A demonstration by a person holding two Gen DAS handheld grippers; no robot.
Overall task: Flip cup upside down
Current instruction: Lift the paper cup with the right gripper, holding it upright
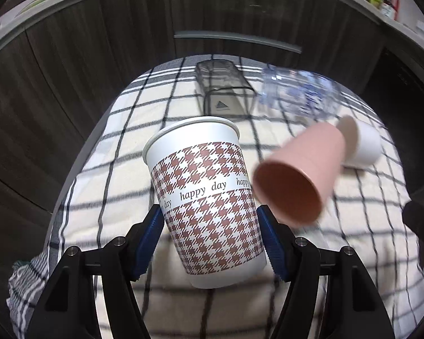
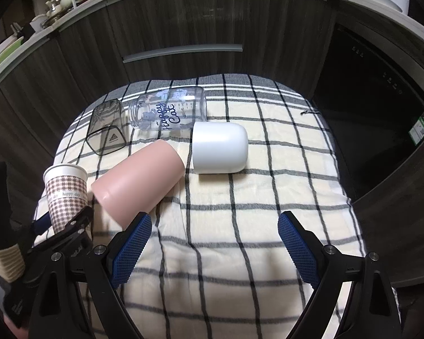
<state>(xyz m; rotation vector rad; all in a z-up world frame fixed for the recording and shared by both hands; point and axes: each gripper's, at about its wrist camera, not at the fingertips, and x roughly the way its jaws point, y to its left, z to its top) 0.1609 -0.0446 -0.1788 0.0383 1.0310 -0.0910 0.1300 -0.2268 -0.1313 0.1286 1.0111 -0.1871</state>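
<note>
My left gripper (image 1: 209,226) is shut on a paper cup (image 1: 206,197) with a brown houndstooth print and the words "happy day". The cup is held above the checked cloth, mouth up and tilted a little left. It also shows in the right wrist view (image 2: 66,192) at the far left, held by the left gripper (image 2: 62,223). My right gripper (image 2: 214,243) is open and empty over the cloth, to the right of the cups.
A pink cup (image 1: 296,175) (image 2: 140,178), a white cup (image 2: 219,147), a clear printed bottle (image 2: 169,110) and a smoky square tumbler (image 2: 106,127) lie on their sides on the cloth (image 2: 240,226). Dark wood cabinets (image 2: 183,22) stand behind.
</note>
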